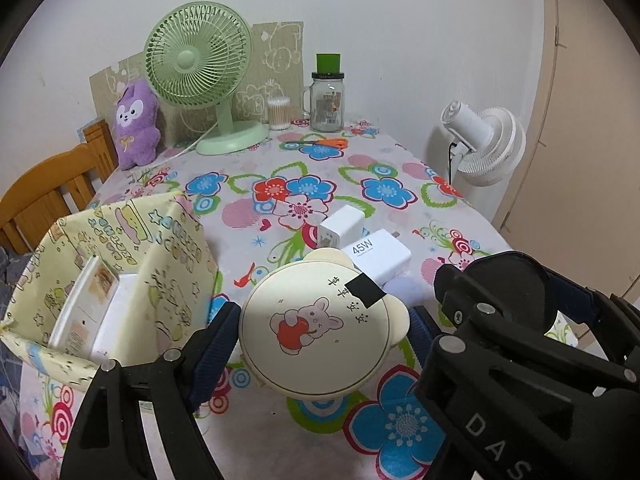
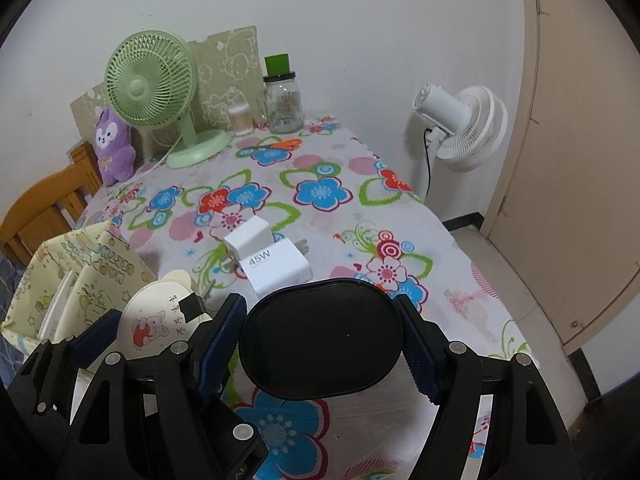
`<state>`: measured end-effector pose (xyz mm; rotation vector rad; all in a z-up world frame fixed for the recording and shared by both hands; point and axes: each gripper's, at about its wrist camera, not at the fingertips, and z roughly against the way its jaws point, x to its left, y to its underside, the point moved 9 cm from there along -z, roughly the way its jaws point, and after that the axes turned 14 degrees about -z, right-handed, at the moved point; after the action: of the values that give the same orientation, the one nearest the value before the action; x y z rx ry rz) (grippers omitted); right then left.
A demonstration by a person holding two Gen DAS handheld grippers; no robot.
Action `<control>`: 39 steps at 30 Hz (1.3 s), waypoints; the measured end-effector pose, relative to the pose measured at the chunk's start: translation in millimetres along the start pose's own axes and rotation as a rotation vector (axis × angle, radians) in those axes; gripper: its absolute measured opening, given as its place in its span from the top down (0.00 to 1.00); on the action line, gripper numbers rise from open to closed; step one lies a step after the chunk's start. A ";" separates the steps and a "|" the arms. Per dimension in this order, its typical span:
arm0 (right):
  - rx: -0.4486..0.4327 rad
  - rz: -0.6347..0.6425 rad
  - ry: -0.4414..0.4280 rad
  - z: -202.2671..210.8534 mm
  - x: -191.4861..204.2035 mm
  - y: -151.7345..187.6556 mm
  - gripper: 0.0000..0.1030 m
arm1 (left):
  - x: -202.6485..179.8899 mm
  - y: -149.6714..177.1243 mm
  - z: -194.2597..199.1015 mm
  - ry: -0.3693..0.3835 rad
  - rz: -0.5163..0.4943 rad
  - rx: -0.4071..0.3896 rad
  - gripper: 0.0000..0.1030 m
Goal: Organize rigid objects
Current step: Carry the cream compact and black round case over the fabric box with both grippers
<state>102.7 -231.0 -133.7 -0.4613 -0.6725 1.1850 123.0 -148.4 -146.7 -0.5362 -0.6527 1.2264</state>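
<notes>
My left gripper (image 1: 322,330) is shut on a round cream case with bear ears and a rabbit print (image 1: 316,326), held above the floral tablecloth; the case also shows in the right wrist view (image 2: 158,328). My right gripper (image 2: 322,338) is shut on a black oval case (image 2: 324,338), held just right of the left gripper; the black case also shows in the left wrist view (image 1: 516,280). Two white chargers, one marked 45W (image 1: 378,256) and a smaller one (image 1: 340,222), lie on the table beyond both grippers. A yellow patterned storage box (image 1: 120,280) stands at the left.
At the table's back stand a green desk fan (image 1: 200,80), a purple plush (image 1: 136,124), a cotton swab jar (image 1: 279,113), a glass jar with green lid (image 1: 327,96) and orange scissors (image 1: 320,143). A white floor fan (image 1: 488,140) stands right; a wooden chair (image 1: 48,196) left.
</notes>
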 end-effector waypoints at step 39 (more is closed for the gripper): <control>-0.068 -0.002 0.002 50.1 50.1 -42.5 0.25 | 36.6 -46.2 51.5 0.029 -0.104 -0.065 0.17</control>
<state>108.3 -198.1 -58.2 -0.5188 -0.7127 1.1621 125.1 -123.6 -72.5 -0.5664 -0.6887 1.1015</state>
